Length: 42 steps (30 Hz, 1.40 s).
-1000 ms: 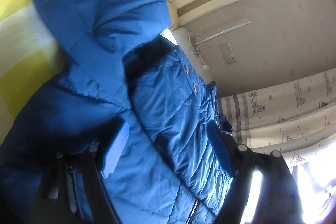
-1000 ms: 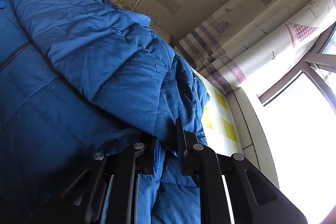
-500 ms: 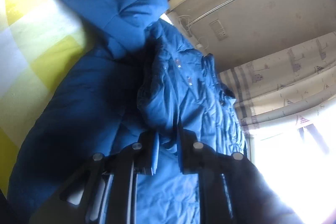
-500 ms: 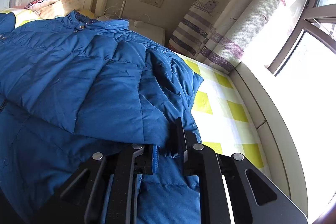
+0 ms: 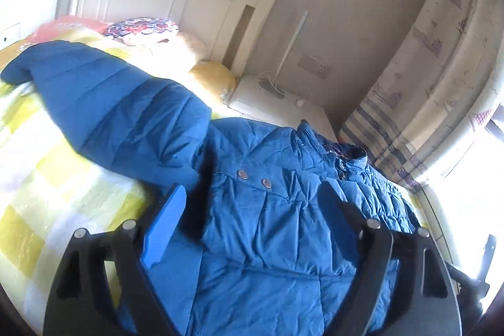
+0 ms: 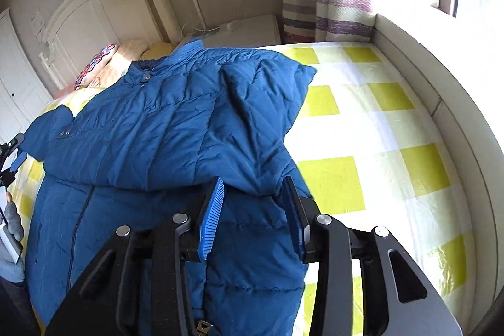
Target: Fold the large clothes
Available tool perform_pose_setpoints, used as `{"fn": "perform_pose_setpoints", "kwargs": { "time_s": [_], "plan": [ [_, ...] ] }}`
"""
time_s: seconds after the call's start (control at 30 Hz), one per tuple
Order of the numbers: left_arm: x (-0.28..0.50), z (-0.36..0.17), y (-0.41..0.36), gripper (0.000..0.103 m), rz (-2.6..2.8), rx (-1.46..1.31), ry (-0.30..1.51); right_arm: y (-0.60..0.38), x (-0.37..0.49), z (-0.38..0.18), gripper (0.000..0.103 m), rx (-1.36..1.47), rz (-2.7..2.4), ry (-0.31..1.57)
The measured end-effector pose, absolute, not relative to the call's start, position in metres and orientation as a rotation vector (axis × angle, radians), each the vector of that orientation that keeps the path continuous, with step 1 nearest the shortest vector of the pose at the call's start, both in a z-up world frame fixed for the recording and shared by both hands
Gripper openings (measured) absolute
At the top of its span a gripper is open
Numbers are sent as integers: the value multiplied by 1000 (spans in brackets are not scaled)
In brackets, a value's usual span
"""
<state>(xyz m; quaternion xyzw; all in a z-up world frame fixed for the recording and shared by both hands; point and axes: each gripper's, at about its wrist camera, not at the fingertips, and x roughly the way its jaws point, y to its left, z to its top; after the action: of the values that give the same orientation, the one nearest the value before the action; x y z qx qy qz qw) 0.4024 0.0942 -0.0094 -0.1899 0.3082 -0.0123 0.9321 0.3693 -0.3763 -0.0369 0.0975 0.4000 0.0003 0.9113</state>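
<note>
Both wrist views sit close above the blue jacket point(image 5: 283, 225), facing the headboard point(image 6: 94, 18), which both share

No legible text, label or number on anything visible.

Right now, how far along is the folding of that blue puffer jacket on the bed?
Done: one sleeve of the blue jacket is laid across its front. In hand: nothing; the left gripper and right gripper are both open above the fabric. Left: the other sleeve lies stretched out over the yellow checked bedsheet, and the body is unfolded at full length.
</note>
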Motion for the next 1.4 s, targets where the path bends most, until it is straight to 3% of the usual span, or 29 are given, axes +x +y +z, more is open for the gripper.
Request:
{"fn": "perform_pose_setpoints", "kwargs": {
  "time_s": [0.2, 0.33, 0.4, 0.47, 0.67, 0.77, 0.87, 1.1, 1.2, 1.3, 1.4],
  "plan": [
    [465, -67, 59, 84, -27, -276, 830, -310, 390, -23, 38, 10, 78, 751],
    [462, -75, 43, 98, -39, -135, 849, -312, 419, -74, 37, -31, 36, 916],
    [466, -78, 40, 100, -55, -116, 873, -335, 416, -76, 37, 123, 71, 912],
    [466, -78, 38, 100, -47, -110, 869, -346, 414, -63, 37, 192, 48, 928],
    [469, -79, 32, 100, -29, -83, 874, -325, 449, -20, 38, 57, 34, 760],
    [468, -78, 37, 100, -44, -112, 865, -312, 486, -31, 38, 16, 37, 796],
    [467, -77, 39, 100, -54, -130, 857, -310, 517, -71, 39, -27, -6, 1013],
    [468, -77, 41, 100, -57, -139, 851, -331, 525, -46, 42, 113, -69, 850],
    [468, -77, 42, 100, -63, -153, 845, -336, 547, -79, 45, 91, -77, 970],
    [468, -77, 43, 100, -66, -160, 843, -339, 544, -70, 46, 153, -144, 991],
    [468, -77, 42, 100, -67, -165, 840, -306, 509, -38, 52, 95, -147, 845]
  ]
}}
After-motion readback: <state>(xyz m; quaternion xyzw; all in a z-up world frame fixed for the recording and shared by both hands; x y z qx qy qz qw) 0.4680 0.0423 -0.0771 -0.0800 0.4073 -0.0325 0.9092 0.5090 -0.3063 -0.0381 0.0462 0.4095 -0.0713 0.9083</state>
